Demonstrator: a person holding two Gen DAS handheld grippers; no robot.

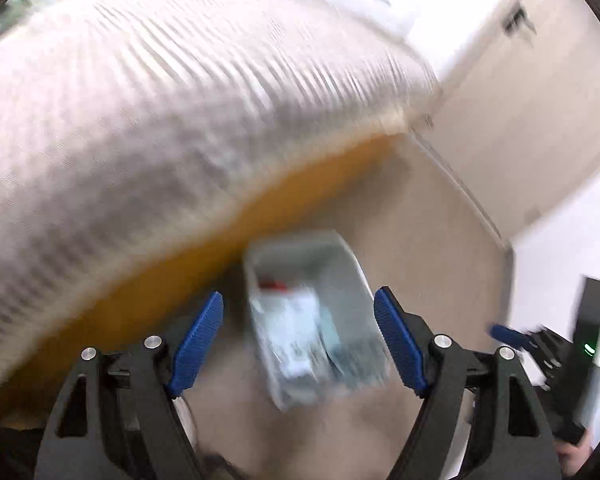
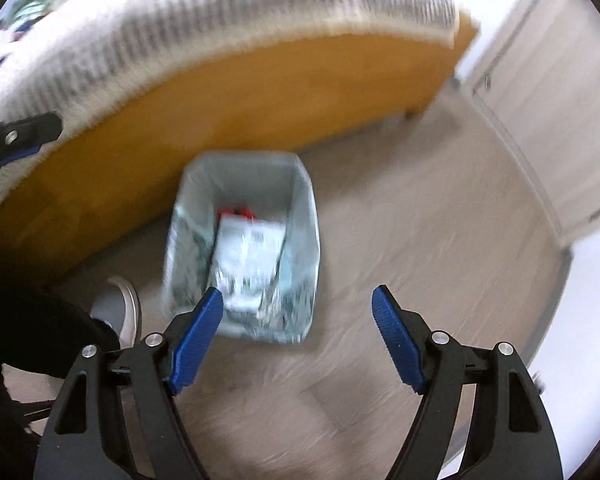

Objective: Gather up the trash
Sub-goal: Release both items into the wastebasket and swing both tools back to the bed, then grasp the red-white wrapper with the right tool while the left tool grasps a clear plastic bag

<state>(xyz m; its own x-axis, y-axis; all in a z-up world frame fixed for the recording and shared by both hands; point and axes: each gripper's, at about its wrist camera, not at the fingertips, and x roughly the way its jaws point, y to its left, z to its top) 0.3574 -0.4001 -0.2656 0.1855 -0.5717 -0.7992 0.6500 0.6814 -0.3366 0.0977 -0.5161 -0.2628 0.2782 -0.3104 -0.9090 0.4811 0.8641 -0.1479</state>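
a: left gripper (image 1: 298, 338) first. blue pads spread wide, nothing between them. it points down over the bin.

b: right gripper (image 2: 298, 332) the same, pads well apart, nothing pinched. it also tilts down toward the floor.

a: the task's thing: a pale trash bin (image 2: 304, 200) stands on the floor, just beside the wooden bed frame (image 2: 260, 92). open top, rectangular mouth.

b: inside it, a crumpled white wrapper with print (image 2: 248, 264), and something red (image 2: 236, 213) behind it, toward the bed side. too blurred to name either.

a: the left view shows the same bin (image 1: 340, 264), below and between the pads, apart from them.

b: surface: light wood-grain floor (image 2: 420, 240), greyish beige. whole frame smeared by motion.

a: above the orange-brown frame, a striped white and grey bedspread (image 1: 160, 100) hangs over the edge.

b: room: pale cabinet doors (image 2: 560, 100) along the right side, with small dark handles.

a: a light shoe (image 2: 120, 308) rests on the floor left of the bin, next to a dark trouser leg.

b: some coloured things on the bed at top left, cannot tell what.
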